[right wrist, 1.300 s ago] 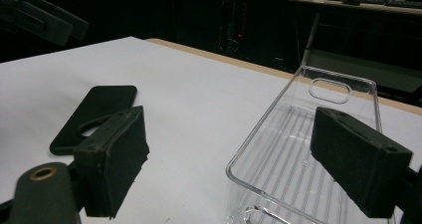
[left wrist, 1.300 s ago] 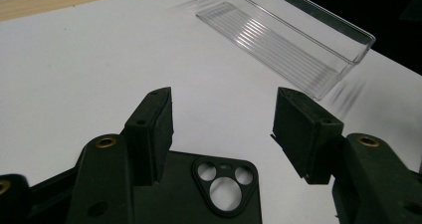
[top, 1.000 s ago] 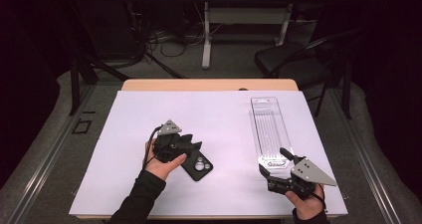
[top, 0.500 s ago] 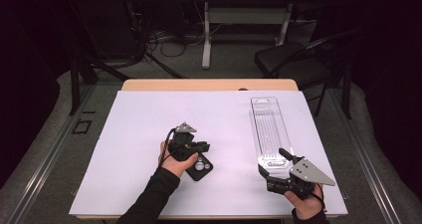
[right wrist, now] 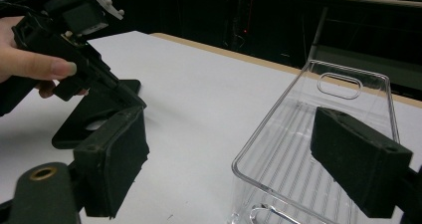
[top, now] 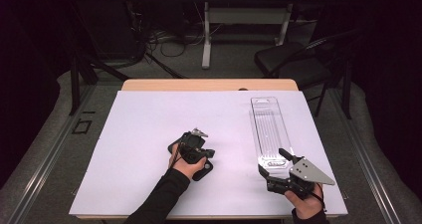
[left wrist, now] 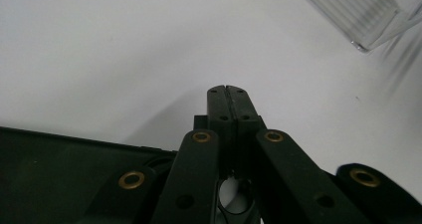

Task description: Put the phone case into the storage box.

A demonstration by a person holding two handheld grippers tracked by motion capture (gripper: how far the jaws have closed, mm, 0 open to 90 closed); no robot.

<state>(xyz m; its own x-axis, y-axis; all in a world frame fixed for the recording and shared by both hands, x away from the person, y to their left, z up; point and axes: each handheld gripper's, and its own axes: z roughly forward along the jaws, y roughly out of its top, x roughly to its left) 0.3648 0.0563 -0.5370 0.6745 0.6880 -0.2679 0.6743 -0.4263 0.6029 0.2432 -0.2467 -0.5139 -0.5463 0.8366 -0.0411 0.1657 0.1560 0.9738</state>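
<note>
On the wooden table (top: pixel 209 84) a white sheet (top: pixel 149 134) covers nearly the whole top, and beyond it the room is dark: grey floor, a tangle of cables (top: pixel 164 40), the pale leg of another table (top: pixel 205 35) and a black folding chair (top: pixel 293 62) at the far right. Your left gripper (top: pixel 198 147) sits over the black phone case (top: pixel 205 170) near the middle of the sheet; its jaws have just been closing and now stand pressed flat together, with nothing visible between the tips in the left gripper view, the case's dark edge (left wrist: pixel 59 169) lying just beside and below them. Your right gripper (top: pixel 278 159) rests at the near end of the clear plastic tray (top: pixel 268 129), jaws spread wide, one pad outside the tray's near corner and one over its inside, neither plainly pressing the wall. Compared with a second ago, your left hand (top: pixel 186 167) has shifted rightward over the case, which then lay more exposed beside the gripper; the right hand (top: pixel 306 204) and tray sit as they did.
</note>
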